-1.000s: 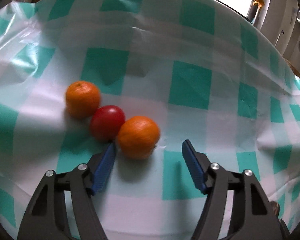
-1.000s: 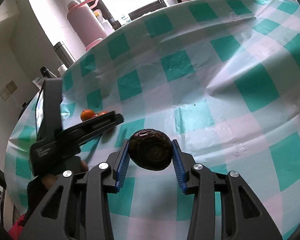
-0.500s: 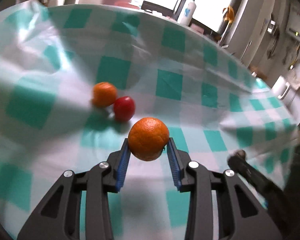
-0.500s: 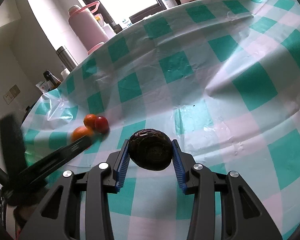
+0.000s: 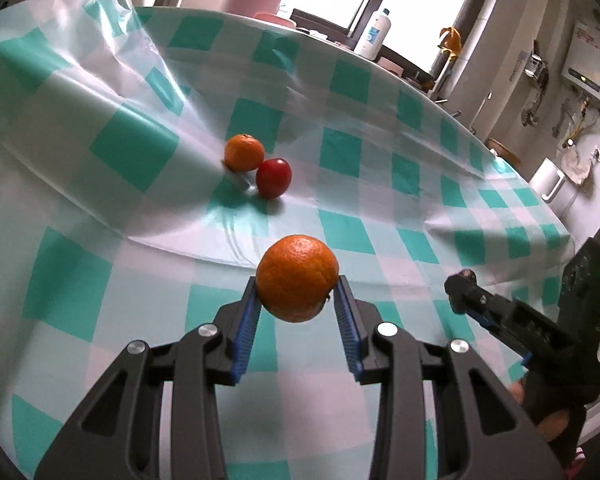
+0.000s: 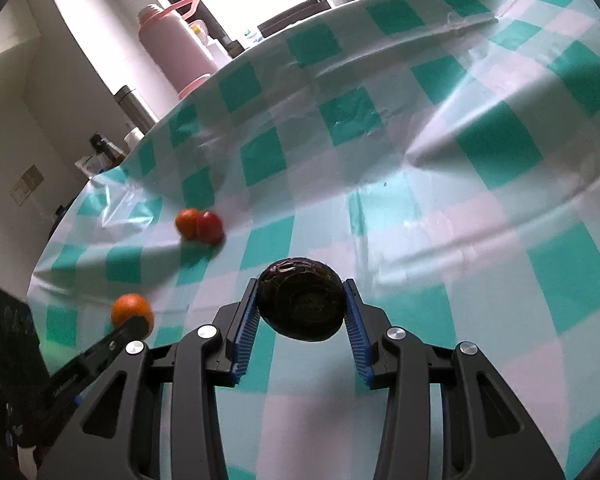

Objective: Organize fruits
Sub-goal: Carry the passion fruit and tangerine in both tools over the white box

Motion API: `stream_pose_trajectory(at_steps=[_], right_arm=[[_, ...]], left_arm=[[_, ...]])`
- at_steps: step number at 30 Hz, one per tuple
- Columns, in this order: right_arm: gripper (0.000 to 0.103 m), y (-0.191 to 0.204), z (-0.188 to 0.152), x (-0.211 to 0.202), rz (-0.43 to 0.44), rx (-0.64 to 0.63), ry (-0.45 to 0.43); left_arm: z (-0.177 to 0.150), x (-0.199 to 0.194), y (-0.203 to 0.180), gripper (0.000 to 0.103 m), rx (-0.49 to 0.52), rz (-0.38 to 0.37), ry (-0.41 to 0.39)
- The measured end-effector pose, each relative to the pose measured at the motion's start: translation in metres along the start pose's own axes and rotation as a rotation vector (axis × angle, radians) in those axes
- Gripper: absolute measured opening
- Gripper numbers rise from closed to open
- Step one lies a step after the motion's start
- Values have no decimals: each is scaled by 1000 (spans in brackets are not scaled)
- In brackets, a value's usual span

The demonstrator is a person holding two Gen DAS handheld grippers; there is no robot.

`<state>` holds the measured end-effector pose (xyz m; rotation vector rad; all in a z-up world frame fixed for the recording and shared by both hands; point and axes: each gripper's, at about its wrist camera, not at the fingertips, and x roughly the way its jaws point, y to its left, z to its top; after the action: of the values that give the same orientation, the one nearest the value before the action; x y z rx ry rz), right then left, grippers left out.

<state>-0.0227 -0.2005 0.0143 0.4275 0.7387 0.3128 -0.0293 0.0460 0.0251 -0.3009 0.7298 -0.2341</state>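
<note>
The orange (image 5: 297,278) sits pinched between the blue pads of the left tool (image 5: 298,304), lifted clear of the checked cloth (image 5: 140,264) on the desk. It is gripped only at its widest part near the pad tips, so a quick swing or a slackened squeeze could let the round fruit pop forward and roll. Beyond the orange, a second orange (image 5: 244,152) and a red fruit (image 5: 273,178) lie touching; a dropped fruit could knock them apart. To the orange's right, the right tool (image 6: 302,312) pinches a dark round fruit (image 6: 302,305), and the two tools could collide if they converge.
</note>
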Motion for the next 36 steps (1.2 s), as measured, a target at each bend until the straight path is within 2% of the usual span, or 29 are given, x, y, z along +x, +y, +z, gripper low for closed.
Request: stream_pose_trajectory(at_steps=[7,13,18,30,36], right_arm=[[41,13,-30,-31,24,-66,11],[41,13,-44,-54,10,-96,8],[41,9,-50,-73,-13,-119,-11],[41,-27,-74,-127,-78,-146,-71],[41,-49,-81,-148,-90,-115,-96]], left_arm=[[-11,-14,-11,37,48,9,-34],[-21,-32,-24,38,78,12,-65],[-35,-44,-48,38,166,27,-82],[-72,-46,-112,38,357,20,-58],[-88,-44,-138,38,429,4,-36]])
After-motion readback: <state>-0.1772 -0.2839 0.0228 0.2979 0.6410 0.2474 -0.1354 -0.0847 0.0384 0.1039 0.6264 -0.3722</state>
